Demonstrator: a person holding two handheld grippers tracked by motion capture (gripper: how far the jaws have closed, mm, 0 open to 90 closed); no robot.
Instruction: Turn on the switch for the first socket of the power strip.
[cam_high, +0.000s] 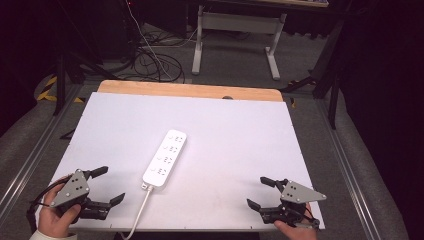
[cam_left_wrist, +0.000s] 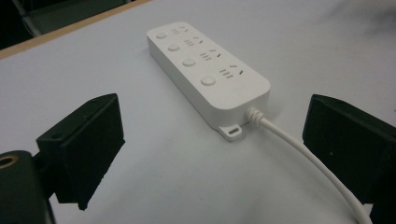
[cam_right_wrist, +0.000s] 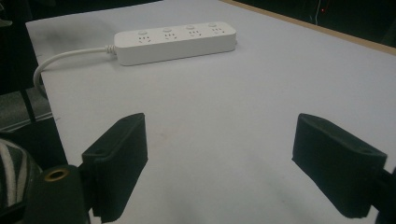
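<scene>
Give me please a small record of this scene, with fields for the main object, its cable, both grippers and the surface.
object: white plastic four-socket power strip, lying flat, mid-table
cable: white round cord, runs off the near table edge
left gripper: fingers open, holding nothing, left of the strip
right gripper: fingers open, holding nothing, near right corner
surface: white table top

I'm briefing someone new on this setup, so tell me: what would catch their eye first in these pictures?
First, the white four-socket plastic power strip lying slantwise mid-table on the pale white table surface, its white cord trailing off the near edge. Next, the two black hand-held tools at the near corners: the left gripper and the right gripper, both with jaws wide apart, holding nothing and clear of the strip.
</scene>
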